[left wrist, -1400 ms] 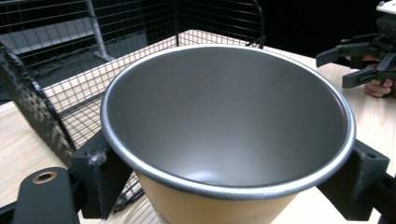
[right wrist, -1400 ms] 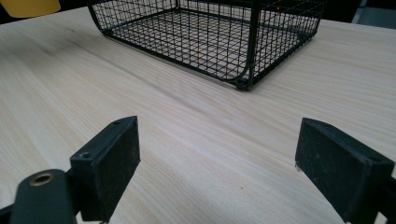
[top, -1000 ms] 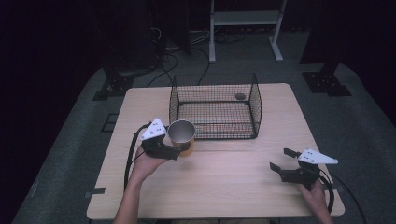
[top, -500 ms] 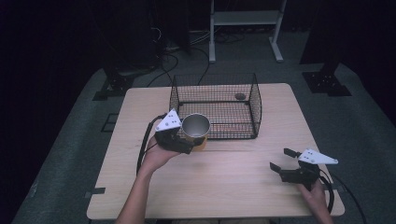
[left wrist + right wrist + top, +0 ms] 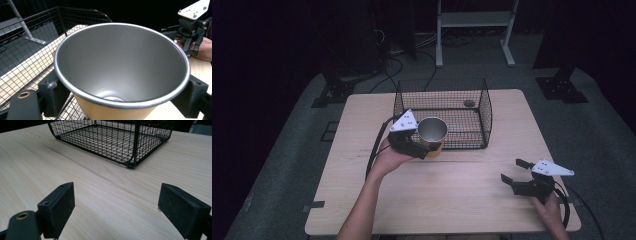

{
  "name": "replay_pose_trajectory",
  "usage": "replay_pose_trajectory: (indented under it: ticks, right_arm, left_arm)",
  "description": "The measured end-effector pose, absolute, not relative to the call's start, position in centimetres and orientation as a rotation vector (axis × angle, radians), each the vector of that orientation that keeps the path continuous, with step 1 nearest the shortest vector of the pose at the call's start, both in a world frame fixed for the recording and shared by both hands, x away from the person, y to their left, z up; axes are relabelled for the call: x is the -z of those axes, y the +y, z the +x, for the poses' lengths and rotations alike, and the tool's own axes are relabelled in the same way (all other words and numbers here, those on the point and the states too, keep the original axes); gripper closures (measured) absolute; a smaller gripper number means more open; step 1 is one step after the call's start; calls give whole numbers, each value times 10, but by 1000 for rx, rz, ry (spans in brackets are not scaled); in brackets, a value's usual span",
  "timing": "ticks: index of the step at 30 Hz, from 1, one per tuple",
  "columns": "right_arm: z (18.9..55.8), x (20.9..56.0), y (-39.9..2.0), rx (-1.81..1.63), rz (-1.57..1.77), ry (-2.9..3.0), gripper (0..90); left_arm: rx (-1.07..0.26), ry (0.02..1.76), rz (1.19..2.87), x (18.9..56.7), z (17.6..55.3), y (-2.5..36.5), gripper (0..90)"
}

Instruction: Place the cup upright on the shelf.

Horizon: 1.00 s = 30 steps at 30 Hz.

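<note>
Dark floor and cables surround a pale wooden table [image 5: 362, 120]. Left tool [image 5: 424, 147] — its jaws are clamped on the sides of a metal cup [image 5: 432, 131] with a tan outer wall, held upright above the table, right at the front-left corner of a black wire basket [image 5: 484, 100]. Seen from the left gripper view, the cup's [image 5: 120, 65] grey inside faces the camera, mesh just behind it. Right tool [image 5: 514, 171] — jaws spread wide, holding nothing, low over the table near its right front edge, well apart from the basket [image 5: 112, 140]. A small dark object [image 5: 469, 103] lies inside the basket, near the back.
</note>
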State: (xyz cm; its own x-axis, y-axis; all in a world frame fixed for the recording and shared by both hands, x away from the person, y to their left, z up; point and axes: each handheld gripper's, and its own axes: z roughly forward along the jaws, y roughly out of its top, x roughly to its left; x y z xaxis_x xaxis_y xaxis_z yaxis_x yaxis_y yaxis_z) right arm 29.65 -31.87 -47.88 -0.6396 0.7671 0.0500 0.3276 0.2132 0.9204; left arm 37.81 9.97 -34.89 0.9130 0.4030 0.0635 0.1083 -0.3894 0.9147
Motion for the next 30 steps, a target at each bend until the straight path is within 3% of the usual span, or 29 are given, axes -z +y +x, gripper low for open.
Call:
replay_pose_trajectory:
  ticks: [30]
  right_arm:
    - [297, 479, -319, -1419, 1008, 2074, 129]
  left_arm:
    - [-286, 306, 2017, 319, 435, 59, 143]
